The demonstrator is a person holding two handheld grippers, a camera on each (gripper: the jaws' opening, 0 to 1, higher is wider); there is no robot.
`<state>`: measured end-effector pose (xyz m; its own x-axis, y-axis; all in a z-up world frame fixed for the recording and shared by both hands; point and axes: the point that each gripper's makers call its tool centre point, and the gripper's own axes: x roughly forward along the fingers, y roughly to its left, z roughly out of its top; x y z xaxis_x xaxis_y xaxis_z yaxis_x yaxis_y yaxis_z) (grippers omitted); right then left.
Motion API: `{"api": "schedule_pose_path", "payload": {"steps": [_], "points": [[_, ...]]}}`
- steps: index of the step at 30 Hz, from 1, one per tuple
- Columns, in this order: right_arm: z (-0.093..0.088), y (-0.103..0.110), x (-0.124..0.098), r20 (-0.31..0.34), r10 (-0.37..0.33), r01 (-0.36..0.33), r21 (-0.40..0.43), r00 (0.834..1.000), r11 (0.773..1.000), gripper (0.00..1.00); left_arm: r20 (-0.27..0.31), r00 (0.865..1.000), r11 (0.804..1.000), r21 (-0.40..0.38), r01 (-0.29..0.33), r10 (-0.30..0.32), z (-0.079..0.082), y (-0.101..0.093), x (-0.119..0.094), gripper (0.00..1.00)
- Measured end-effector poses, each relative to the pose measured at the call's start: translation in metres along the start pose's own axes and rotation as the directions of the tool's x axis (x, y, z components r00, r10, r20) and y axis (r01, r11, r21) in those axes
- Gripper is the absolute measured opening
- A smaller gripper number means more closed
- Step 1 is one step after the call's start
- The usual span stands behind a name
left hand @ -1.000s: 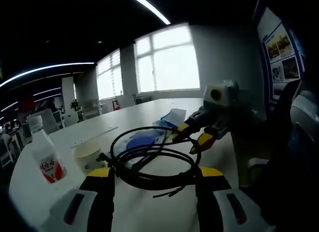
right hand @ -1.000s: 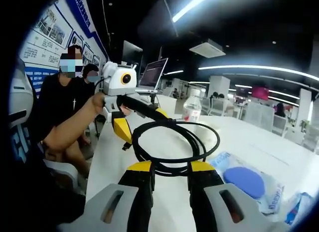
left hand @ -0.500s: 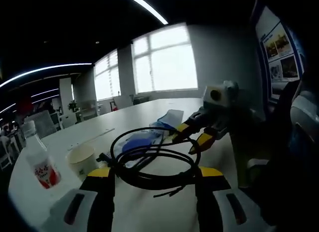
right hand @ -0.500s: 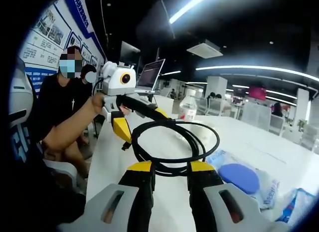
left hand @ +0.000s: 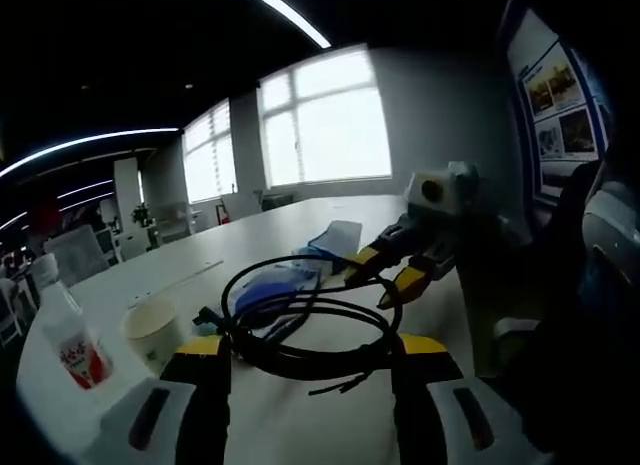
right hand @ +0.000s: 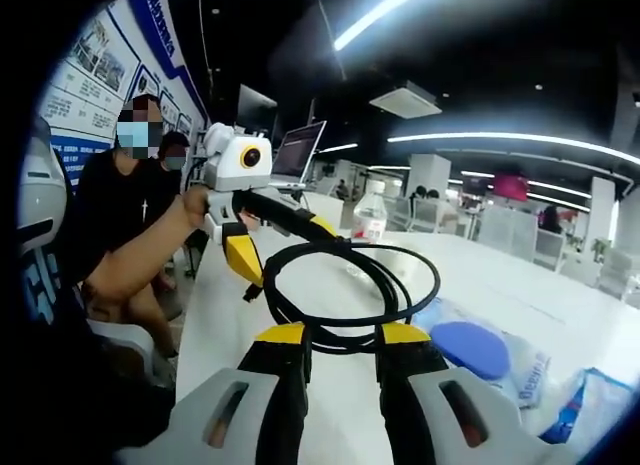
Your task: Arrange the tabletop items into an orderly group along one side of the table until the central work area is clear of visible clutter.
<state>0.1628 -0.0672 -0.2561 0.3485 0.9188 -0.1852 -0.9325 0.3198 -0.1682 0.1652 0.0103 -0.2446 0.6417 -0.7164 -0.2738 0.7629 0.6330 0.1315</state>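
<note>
Nearest in the left gripper view: left claw (left hand: 310, 357) with jaws set wide, the coiled black cable (left hand: 305, 320) draped across them; whether clamped or merely resting, cannot tell. Just past the coil, right claw (left hand: 385, 275) coming in from the right, yellow tips close together on the cable's far loop. To the left on the white surface (left hand: 180, 280), a paper cup (left hand: 152, 330) and a water bottle (left hand: 62, 330); further off, a blue pouch (left hand: 290, 278) and a folded blue packet (left hand: 335, 235) near it. Windows at the far end.

Same cable (right hand: 350, 290) in the right gripper view, held up above the surface (right hand: 520, 285) between the right claw (right hand: 342, 350) near and the left claw (right hand: 262, 235) further out, the latter gripped by a hand (right hand: 200, 207). The right jaws look narrowed onto the cable's near edge. To the right, the blue disc in its clear pouch (right hand: 480, 353); far beyond, the bottle (right hand: 368, 217).

Step in hand, likely: carrying the coil, lifted clear, toward one side. Next move probably calls for lowering it beside the cup and bottle, keeping the loops together, both claws letting go only once settled.
</note>
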Motion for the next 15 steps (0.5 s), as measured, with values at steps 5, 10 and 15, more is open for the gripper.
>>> {"api": "schedule_pose_path", "payload": {"steps": [5, 10, 15], "points": [[-0.002, -0.002, -0.006, 0.002, -0.010, 0.010, 0.004, 1.000, 1.000, 0.23, 0.000, 1.000, 1.000, 0.007, 0.010, -0.010, 0.003, -0.004, 0.006, 0.64], [-0.003, -0.006, -0.013, 0.002, -0.023, 0.023, 0.004, 1.000, 1.000, 0.23, -0.001, 1.000, 1.000, 0.007, 0.019, -0.019, 0.004, -0.007, 0.012, 0.64], [-0.005, -0.008, -0.020, 0.002, -0.036, 0.036, 0.006, 0.999, 0.999, 0.22, 0.001, 1.000, 0.999, 0.015, 0.029, -0.029, 0.008, -0.012, 0.017, 0.63]]}}
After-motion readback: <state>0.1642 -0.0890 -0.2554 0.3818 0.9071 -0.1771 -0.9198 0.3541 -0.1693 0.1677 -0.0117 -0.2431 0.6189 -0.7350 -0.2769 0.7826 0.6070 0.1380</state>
